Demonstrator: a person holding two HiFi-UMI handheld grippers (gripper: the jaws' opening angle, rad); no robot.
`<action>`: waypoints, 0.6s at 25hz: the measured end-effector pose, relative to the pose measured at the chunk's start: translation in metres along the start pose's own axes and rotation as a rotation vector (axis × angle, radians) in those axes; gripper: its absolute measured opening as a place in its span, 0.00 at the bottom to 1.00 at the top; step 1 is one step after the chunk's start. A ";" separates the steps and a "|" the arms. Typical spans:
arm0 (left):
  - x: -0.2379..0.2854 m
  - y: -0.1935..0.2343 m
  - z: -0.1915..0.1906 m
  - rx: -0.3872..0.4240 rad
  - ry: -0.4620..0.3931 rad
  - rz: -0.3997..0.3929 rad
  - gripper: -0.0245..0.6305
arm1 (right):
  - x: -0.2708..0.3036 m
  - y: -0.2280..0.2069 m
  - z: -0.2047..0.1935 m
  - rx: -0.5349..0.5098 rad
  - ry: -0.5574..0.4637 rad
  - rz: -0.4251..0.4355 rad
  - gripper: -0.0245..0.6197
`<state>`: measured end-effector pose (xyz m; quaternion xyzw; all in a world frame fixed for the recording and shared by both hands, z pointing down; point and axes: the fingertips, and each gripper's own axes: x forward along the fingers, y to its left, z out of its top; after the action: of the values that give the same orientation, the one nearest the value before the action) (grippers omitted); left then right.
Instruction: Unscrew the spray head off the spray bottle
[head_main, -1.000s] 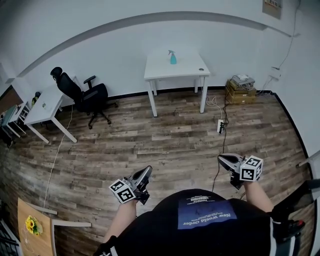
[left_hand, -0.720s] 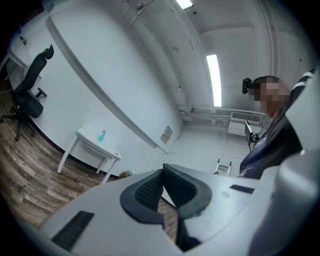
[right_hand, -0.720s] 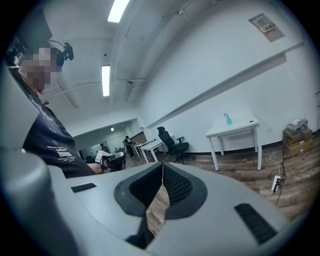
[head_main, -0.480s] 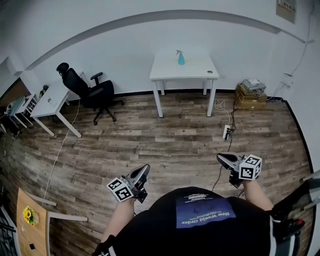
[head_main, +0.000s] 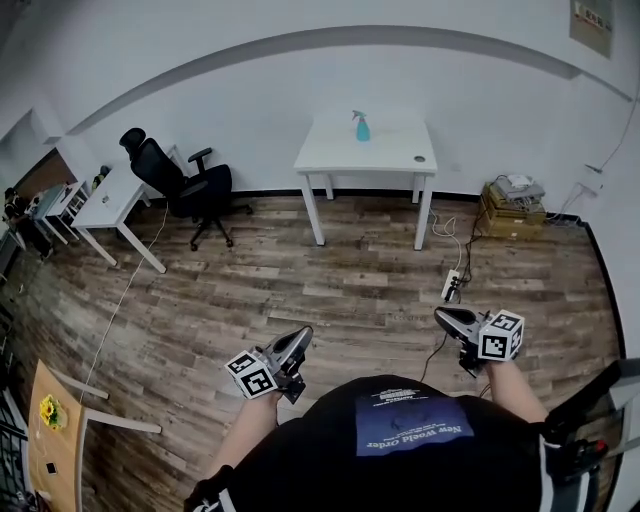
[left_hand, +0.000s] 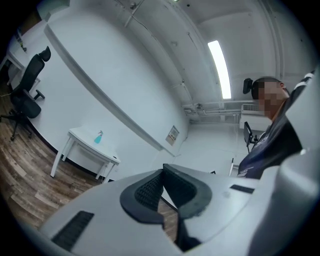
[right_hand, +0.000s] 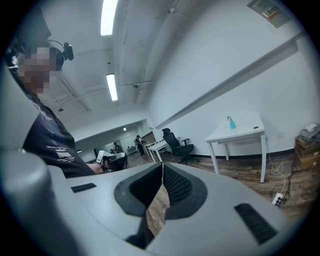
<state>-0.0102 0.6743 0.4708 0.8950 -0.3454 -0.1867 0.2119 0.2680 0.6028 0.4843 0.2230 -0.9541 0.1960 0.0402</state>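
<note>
Both jaws are fully pinched together here. In the left gripper view, the left hand-held gripper (head_main: 300, 335) has its ribbed pads pressed flat against each other with nothing between them. Same deal for the right hand-held gripper (head_main: 441, 317) in its own view: pads meeting, nothing caught in there. From the head view, both are held low in front of the person's dark shirt (head_main: 412, 430), over the wood floor (head_main: 330, 290), left one at the left and right one at the right, well apart from each other.

The spray bottle (head_main: 362, 127) is way across the room, nowhere near either gripper. It's a teal one standing upright on the white tabletop (head_main: 350, 157), close to the far edge and about the middle of it, right up by the wall. The spray head is on top of it. There's also a small dark round thing (head_main: 419, 158) near the tabletop's near right corner; can't tell what it is.

Other stuff around: a black office chair (head_main: 182, 186) left of the table with another white desk (head_main: 105, 197) beside it, some cardboard boxes (head_main: 512, 205) against the wall on the right, and a power strip (head_main: 450, 288) with its cable lying on the floor
</note>
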 end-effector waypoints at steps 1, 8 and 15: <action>0.013 -0.004 -0.005 0.001 0.008 -0.004 0.04 | -0.007 -0.010 0.000 0.003 -0.001 0.001 0.04; 0.061 -0.012 -0.020 0.006 0.055 0.002 0.04 | -0.031 -0.055 0.015 0.000 -0.024 0.003 0.04; 0.078 0.000 -0.016 -0.006 0.073 -0.005 0.04 | -0.025 -0.075 0.019 0.017 -0.024 -0.017 0.04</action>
<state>0.0513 0.6238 0.4697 0.9015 -0.3346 -0.1554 0.2265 0.3237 0.5443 0.4895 0.2338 -0.9509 0.2009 0.0283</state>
